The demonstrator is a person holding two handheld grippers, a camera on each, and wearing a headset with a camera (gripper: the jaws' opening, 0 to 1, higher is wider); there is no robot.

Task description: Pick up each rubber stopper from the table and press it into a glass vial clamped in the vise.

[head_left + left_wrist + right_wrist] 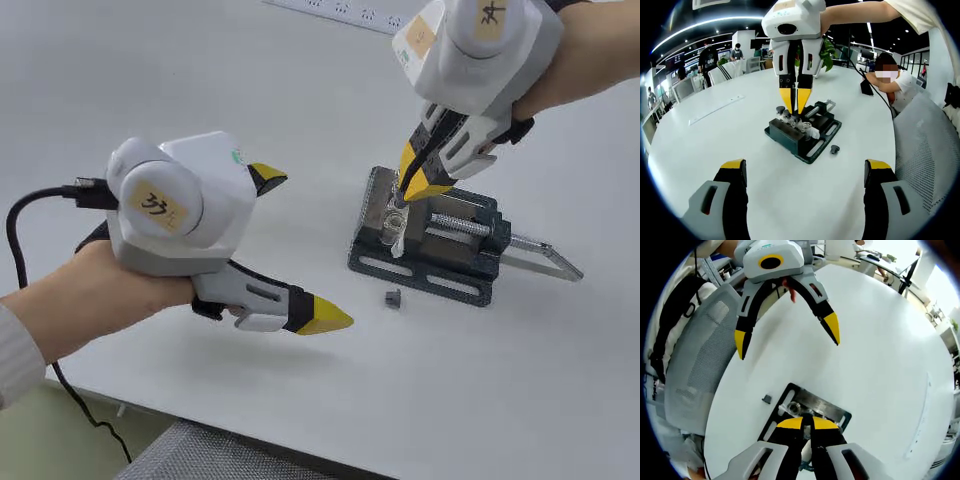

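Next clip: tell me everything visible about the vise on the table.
The vise is dark metal and sits flat on the white table, with slotted base flanges. A bare threaded screw runs through it to a thin handle bar sticking out past its end. Clear glass vials stand clamped in it. The right gripper, jaws closed, points down just over the vials. A loose stopper lies beside its base, apart.

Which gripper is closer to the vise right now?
Right. The right gripper is directly above the vise, tips pointing down at its vials. The left gripper hangs off to the side, jaws open, well apart from it.
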